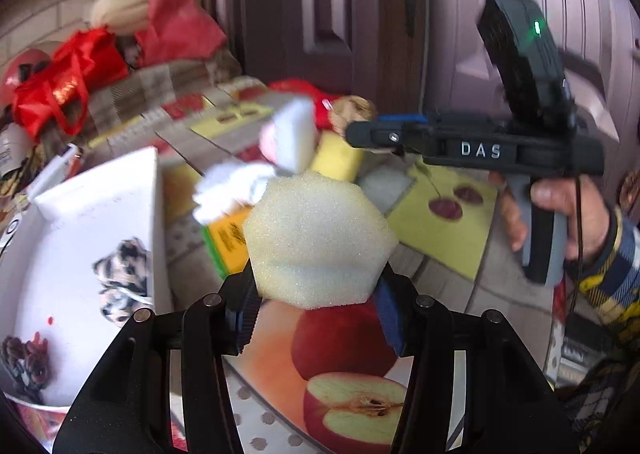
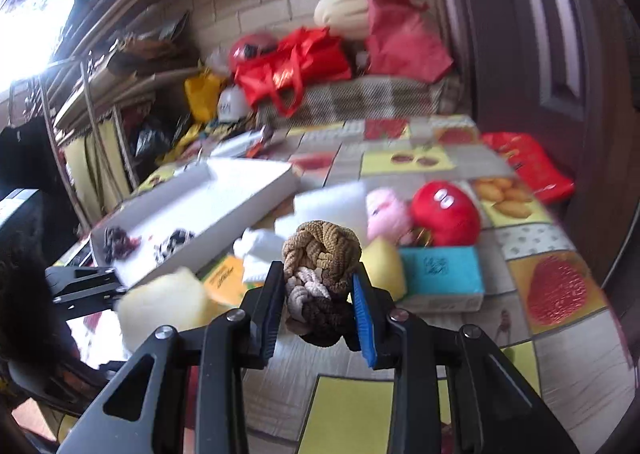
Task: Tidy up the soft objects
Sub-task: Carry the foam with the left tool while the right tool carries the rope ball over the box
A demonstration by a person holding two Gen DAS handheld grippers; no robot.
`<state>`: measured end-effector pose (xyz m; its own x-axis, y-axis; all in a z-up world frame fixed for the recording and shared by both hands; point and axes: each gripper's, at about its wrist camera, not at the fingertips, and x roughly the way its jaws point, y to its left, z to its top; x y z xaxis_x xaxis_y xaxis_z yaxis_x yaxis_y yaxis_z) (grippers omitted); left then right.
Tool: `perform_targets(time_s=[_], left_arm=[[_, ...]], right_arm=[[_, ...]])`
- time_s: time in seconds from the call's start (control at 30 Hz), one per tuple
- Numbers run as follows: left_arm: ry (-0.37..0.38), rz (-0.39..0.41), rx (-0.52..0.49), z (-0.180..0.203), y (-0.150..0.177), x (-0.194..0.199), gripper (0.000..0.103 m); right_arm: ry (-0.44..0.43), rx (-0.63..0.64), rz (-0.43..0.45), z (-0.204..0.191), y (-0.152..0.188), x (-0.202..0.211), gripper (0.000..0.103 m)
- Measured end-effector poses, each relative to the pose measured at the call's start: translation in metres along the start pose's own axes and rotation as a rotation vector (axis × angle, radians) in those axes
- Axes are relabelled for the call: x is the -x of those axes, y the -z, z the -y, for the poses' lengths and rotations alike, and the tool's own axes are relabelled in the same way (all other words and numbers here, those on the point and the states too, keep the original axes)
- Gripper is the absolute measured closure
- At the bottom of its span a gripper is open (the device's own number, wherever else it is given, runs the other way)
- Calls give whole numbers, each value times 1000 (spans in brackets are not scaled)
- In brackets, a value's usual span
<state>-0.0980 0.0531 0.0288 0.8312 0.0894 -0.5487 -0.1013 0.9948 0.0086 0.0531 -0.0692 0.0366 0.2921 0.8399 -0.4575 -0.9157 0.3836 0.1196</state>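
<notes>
My left gripper (image 1: 316, 282) is shut on a pale yellow hexagonal sponge (image 1: 318, 240), held above the table; the sponge also shows blurred in the right wrist view (image 2: 164, 306). My right gripper (image 2: 318, 286) is shut on a brown and beige knitted ball (image 2: 320, 254), held above the table; it also shows in the left wrist view (image 1: 354, 113). A white box (image 1: 80, 238) at the left holds a black-and-white knitted piece (image 1: 124, 282) and a dark red one (image 1: 28, 362). White foam pieces (image 1: 240, 185), a pink plush (image 2: 386, 213) and a red plush (image 2: 446, 213) lie on the table.
A teal box (image 2: 442, 276), a yellow sponge (image 2: 384, 266) and a yellow packet (image 1: 228, 242) lie among the soft things. A red packet (image 2: 528, 165) lies far right. Red bags (image 2: 296, 61) pile at the back. A brown door (image 2: 540, 33) stands at the right.
</notes>
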Motion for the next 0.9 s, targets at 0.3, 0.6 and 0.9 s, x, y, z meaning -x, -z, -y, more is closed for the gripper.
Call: perform_targets(time_s=[0.3, 0.6, 0.9], left_arm=[[-162, 130, 52, -20, 0, 21, 53], [-290, 198, 53, -41, 6, 33, 53], [-325, 219, 91, -61, 9, 40, 52]], right_arm=[[113, -13, 170, -9, -5, 13, 70], [126, 52, 183, -33, -8, 4, 70], [77, 87, 156, -57, -7, -11, 70]])
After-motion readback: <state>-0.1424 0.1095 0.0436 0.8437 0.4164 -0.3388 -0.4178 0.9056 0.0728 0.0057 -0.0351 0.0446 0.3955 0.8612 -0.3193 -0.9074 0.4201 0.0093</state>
